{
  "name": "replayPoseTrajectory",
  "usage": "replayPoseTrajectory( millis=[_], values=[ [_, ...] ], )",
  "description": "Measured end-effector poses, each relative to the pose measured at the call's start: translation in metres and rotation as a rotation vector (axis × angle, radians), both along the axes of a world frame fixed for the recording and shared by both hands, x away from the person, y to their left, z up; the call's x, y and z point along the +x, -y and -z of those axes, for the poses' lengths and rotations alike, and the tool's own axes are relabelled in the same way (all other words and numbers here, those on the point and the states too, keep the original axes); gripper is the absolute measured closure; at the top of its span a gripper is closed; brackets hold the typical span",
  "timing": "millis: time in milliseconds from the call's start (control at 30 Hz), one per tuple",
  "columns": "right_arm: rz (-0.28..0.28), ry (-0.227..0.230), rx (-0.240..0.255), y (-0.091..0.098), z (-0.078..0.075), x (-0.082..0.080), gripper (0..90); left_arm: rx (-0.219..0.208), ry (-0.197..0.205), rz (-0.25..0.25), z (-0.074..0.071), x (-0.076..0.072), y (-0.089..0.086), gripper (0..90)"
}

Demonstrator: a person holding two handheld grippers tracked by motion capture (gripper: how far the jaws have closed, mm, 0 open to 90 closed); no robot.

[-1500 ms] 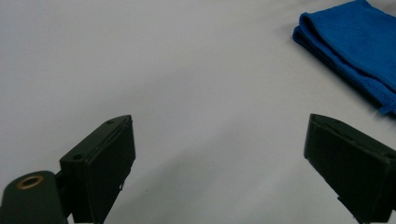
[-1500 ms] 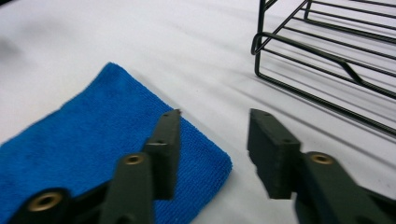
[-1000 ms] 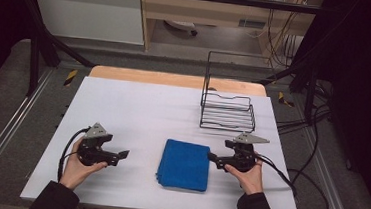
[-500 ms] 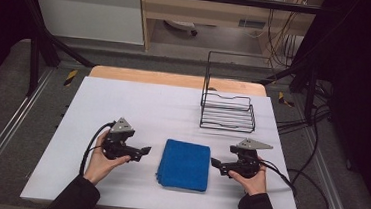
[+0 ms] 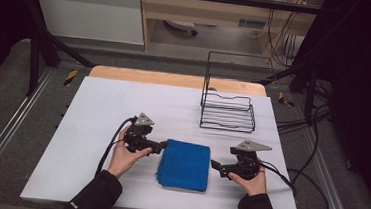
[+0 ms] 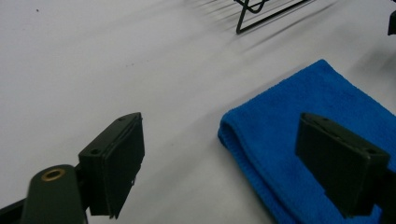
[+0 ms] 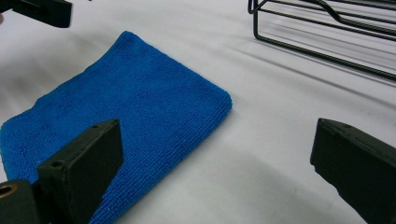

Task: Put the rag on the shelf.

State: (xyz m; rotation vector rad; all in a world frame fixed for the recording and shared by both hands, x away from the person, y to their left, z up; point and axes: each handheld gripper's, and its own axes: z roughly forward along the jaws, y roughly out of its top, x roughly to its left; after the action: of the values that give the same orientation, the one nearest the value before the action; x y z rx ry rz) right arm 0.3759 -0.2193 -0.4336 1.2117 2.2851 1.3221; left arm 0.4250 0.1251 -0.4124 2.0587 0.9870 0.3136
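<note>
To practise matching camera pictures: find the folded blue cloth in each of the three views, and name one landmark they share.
High view: the blue cloth lies low and centre on the table, between the two grippers.
Left gripper view: it fills the lower right, partly behind the right-hand jaw.
Right gripper view: it runs from centre to lower left.
Shared landmark: the black wire rack, beyond the cloth.

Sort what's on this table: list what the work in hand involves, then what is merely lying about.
In the job:
- blue folded cloth
- left gripper, jaws open at the cloth's left edge, just been closing a little
- right gripper, open beside its right edge

Lying about:
- black wire rack
- white table
</note>
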Motion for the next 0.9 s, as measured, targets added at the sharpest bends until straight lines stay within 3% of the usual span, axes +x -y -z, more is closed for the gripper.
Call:
replayPoseTrajectory(
  millis=[133, 267, 500, 567, 700, 900],
  values=[
    [0.001, 0.003, 0.000, 0.000, 0.000, 0.000, 3.6, 0.016, -0.026, -0.007, 0.006, 0.006, 0.012, 22.6],
    [-0.004, -0.003, 0.002, -0.001, 0.001, 0.000, 4.4, -0.001, -0.065, -0.016, 0.014, 0.011, 0.018, 35.5],
    [-0.003, -0.016, 0.001, -0.001, 0.001, 0.001, 5.7, 0.032, -0.125, -0.010, 0.026, 0.019, 0.022, 54.3],
    [-0.004, -0.022, 0.001, -0.002, 0.001, 0.001, 6.1, 0.022, -0.153, -0.006, 0.029, 0.021, 0.022, 58.6],
    [-0.003, -0.023, 0.000, -0.002, 0.002, 0.002, 6.6, 0.013, -0.162, 0.005, 0.032, 0.020, 0.025, 66.5],
    [0.005, -0.028, 0.004, -0.002, 0.001, 0.003, 7.2, 0.007, -0.165, 0.004, 0.034, 0.021, 0.025, 69.9]
  ],
)
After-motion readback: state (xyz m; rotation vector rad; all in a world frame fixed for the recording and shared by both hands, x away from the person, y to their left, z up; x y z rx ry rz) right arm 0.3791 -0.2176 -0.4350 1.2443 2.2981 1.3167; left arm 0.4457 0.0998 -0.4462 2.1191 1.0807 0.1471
